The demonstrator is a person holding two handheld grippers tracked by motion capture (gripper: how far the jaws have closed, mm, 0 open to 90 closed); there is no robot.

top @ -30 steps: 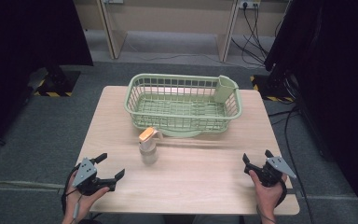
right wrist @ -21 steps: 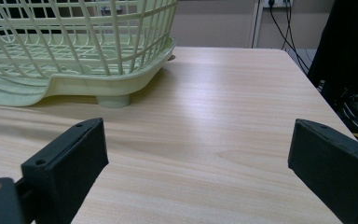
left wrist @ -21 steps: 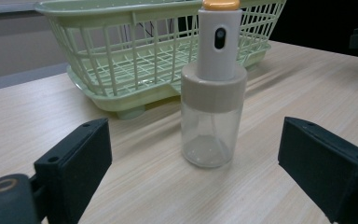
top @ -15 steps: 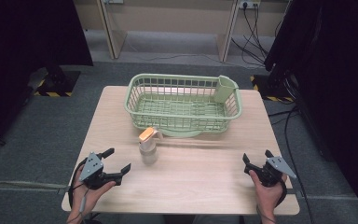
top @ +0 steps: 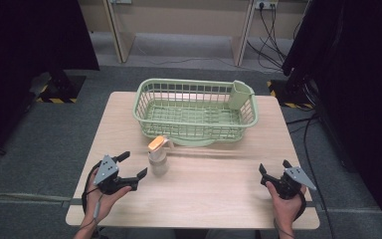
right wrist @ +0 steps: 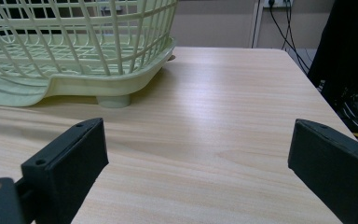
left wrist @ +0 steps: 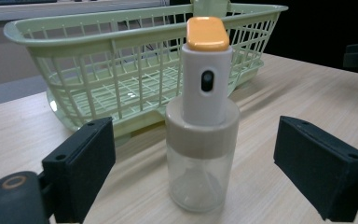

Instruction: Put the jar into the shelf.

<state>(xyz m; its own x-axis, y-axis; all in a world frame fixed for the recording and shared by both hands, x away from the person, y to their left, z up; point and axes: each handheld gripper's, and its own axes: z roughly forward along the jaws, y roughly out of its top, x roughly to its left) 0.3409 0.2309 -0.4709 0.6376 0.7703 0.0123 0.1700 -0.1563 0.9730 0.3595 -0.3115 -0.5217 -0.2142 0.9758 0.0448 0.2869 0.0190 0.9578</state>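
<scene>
Standing upright on the table (top: pixel 219 199), the bottle (top: pixel 158 157) sits just ahead of the left tongs (top: pixel 132 166), between their wide-open jaws and untouched. The basket (top: pixel 197 110) lies just beyond it. The right tongs (top: pixel 272 169) gape wide too, holding nothing, well apart from the bottle.

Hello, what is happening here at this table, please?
A person holds a gripper in each hand at a wooden table. The left gripper, jaws open, points at a small spray bottle with an orange cap standing in front of a green basket. The right gripper, also open, holds nothing. Nothing is grasped yet.
</scene>
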